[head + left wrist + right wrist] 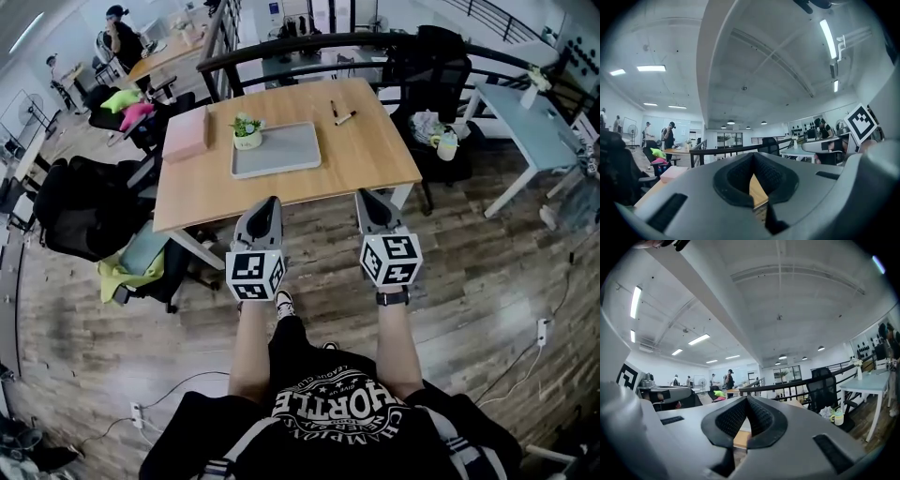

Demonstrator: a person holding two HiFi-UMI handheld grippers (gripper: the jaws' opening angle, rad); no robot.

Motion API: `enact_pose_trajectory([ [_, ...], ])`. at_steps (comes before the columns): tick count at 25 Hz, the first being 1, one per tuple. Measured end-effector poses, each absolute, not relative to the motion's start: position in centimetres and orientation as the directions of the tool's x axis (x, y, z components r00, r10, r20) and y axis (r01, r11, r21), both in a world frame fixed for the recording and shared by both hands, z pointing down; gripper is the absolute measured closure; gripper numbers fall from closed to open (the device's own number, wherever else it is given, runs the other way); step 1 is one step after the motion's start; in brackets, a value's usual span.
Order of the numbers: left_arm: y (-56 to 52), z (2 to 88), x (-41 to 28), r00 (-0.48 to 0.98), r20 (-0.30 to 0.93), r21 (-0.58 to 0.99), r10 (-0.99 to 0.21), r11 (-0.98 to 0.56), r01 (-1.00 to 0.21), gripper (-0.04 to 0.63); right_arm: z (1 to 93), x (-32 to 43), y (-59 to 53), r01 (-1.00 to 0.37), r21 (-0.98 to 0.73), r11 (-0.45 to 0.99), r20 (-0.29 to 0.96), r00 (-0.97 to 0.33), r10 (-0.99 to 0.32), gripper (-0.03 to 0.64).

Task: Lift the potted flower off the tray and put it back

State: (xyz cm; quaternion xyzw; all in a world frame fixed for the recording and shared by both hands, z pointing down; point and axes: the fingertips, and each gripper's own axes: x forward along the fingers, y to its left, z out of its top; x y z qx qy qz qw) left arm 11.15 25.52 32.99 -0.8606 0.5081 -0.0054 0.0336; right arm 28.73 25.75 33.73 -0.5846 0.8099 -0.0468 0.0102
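Two grippers show in the head view, held side by side and level at the near edge of a wooden table [366, 159]. The left gripper [273, 202] and the right gripper [367, 195] both point toward the far side, with their fingers drawn together. A grey tray [286, 152] lies well ahead of them, on the left half of the table. The potted flower [247, 131] stands upright in the tray's far left corner, well apart from both grippers. A pink box [187, 133] lies just left of the tray, and two markers [340, 114] lie to its far right.

In the left gripper view, the left gripper [753, 160] has its dark fingers [776, 177] closed tip to tip. Only a wedge of table wood shows below the tips. The pink box [672, 173] sits low at the left, and the right gripper's marker cube [860, 123] is at the right edge.

In the right gripper view, the right gripper [747, 401] is closed the same way, its fingers [763, 420] meeting at the tips and gripping nothing. A black chair [822, 386] stands to the right behind a railing.
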Motion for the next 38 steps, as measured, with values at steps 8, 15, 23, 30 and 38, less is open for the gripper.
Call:
enact_pose_trajectory([
  [8,21.5,35.4,7.6,0.452,-0.005,-0.023,-0.892,-0.452,-0.892,0.577,35.5,24.7,21.3,-0.919,-0.164,0.358,0.041,-0.369,-0.928,0.597],
  [15,16.9,35.1,4.1,0.420,-0.025,0.008,-0.907,-0.420,-0.907,0.577,34.9,21.0,16.4,-0.901,-0.173,0.399,0.037,-0.411,-0.911,0.597],
  [23,12.1,35.0,1.5,0.392,-0.034,0.030,-0.920,-0.393,-0.919,0.577,34.7,18.2,11.6,-0.886,-0.163,0.434,0.048,-0.446,-0.894,0.597],
  [30,9.0,35.4,0.1,0.380,-0.024,0.043,-0.925,-0.381,-0.924,0.577,35.1,16.8,8.2,-0.881,-0.182,0.438,0.057,-0.454,-0.889,0.597],
  [38,6.2,35.3,-0.8,0.392,-0.012,0.043,-0.920,-0.392,-0.919,0.577,35.3,15.2,5.4,-0.875,-0.166,0.455,0.084,-0.472,-0.877,0.597],
])
